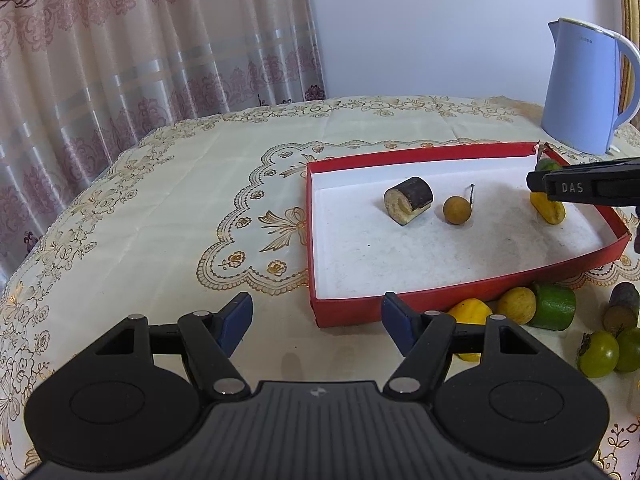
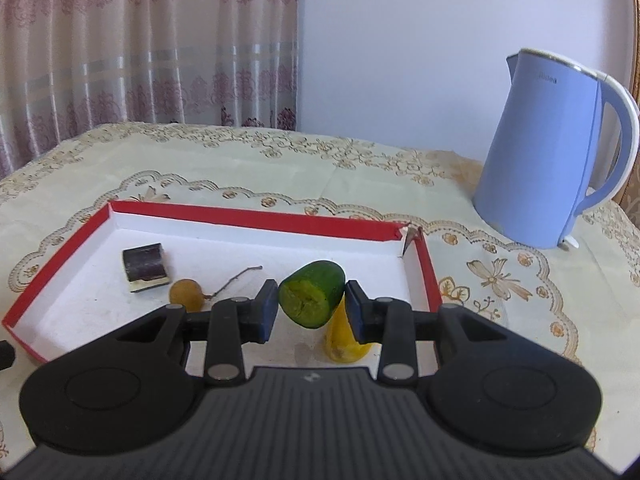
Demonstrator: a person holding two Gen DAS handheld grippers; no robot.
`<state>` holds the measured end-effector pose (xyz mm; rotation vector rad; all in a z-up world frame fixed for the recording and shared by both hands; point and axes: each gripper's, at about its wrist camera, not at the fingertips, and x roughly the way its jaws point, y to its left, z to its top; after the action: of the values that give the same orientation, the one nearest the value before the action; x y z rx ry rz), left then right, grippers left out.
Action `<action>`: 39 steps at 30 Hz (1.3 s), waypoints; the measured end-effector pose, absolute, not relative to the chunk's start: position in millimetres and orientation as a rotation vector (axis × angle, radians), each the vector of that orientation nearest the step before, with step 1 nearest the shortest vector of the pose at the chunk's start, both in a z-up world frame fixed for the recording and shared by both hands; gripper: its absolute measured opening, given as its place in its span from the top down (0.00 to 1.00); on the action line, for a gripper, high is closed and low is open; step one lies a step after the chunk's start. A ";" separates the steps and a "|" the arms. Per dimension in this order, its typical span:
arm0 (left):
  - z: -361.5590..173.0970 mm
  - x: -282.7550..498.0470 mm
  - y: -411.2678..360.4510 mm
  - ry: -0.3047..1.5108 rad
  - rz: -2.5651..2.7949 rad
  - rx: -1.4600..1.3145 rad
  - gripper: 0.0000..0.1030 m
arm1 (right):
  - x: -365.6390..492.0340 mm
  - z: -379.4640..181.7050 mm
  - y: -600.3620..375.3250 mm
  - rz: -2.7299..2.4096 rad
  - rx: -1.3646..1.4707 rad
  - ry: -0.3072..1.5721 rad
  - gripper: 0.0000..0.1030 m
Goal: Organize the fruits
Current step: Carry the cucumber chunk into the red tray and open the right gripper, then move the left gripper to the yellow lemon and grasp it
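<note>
A shallow red box (image 1: 460, 288) (image 2: 248, 218) with a white floor lies on the tablecloth. Inside it rest a dark cut cylinder (image 1: 409, 200) (image 2: 145, 266), a small brown round fruit (image 1: 457, 209) (image 2: 186, 295) with a twig, and a yellow piece (image 1: 549, 208) (image 2: 340, 344). My right gripper (image 2: 312, 304) is shut on a green cut fruit (image 2: 312, 298), held over the box's right part just above the yellow piece. In the left wrist view that gripper (image 1: 534, 181) reaches in from the right, a bit of green showing behind it. My left gripper (image 1: 316, 318) hangs open and holds nothing at the box's near corner.
A blue electric kettle (image 1: 580, 88) (image 2: 548, 152) stands behind the box at the right. Loose fruit lies on the cloth in front of the box: yellow pieces (image 1: 516, 305), a green cylinder (image 1: 554, 307), a dark piece (image 1: 622, 308), two green round fruits (image 1: 600, 354). A curtain hangs behind at left.
</note>
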<state>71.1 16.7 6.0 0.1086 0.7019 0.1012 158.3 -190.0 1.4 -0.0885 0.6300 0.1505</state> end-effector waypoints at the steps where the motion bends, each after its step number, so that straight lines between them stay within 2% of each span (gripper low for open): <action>1: 6.1 71.5 16.5 0.702 0.102 0.110 0.31 | 160.0 -0.4 -190.1 0.146 -0.088 0.635 0.67; 4: 6.3 71.7 17.2 0.702 0.102 0.111 0.31 | 163.2 -4.0 -191.3 0.132 -0.087 0.646 0.66; 5: 6.2 71.7 17.1 0.702 0.103 0.111 0.31 | 164.2 -5.1 -191.8 0.130 -0.086 0.652 0.64; 6: 6.5 71.4 17.7 0.702 0.103 0.111 0.31 | 164.3 -5.2 -192.0 0.128 -0.084 0.652 0.55; 9: 6.8 71.9 18.9 0.702 0.102 0.111 0.31 | 161.1 -2.0 -191.5 0.131 -0.090 0.639 0.49; 19: 7.1 71.9 19.5 0.699 0.092 0.103 0.31 | 112.4 31.7 -202.6 0.118 -0.070 0.511 0.49; 21: 7.9 69.9 22.3 0.690 0.067 0.080 0.25 | 93.6 40.8 -208.0 0.115 -0.064 0.475 0.49; 23: 8.3 65.9 26.9 0.675 0.034 0.054 0.23 | 73.7 50.1 -213.9 0.110 -0.066 0.443 0.49; 25: 8.2 62.4 29.6 0.662 0.013 0.043 0.23 | 53.3 58.9 -221.9 0.105 -0.056 0.411 0.43; 29: 7.7 54.7 30.0 0.644 -0.048 0.035 0.23 | 7.2 69.2 -238.9 0.083 -0.002 0.350 0.42; 39: -4.3 46.8 -12.7 0.626 -0.163 0.118 0.23 | -37.4 20.9 -256.8 0.141 0.126 0.490 0.35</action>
<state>46.8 -12.7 -4.3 0.1180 0.6256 -0.1635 -37.4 -256.8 20.9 0.1259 0.4898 0.1405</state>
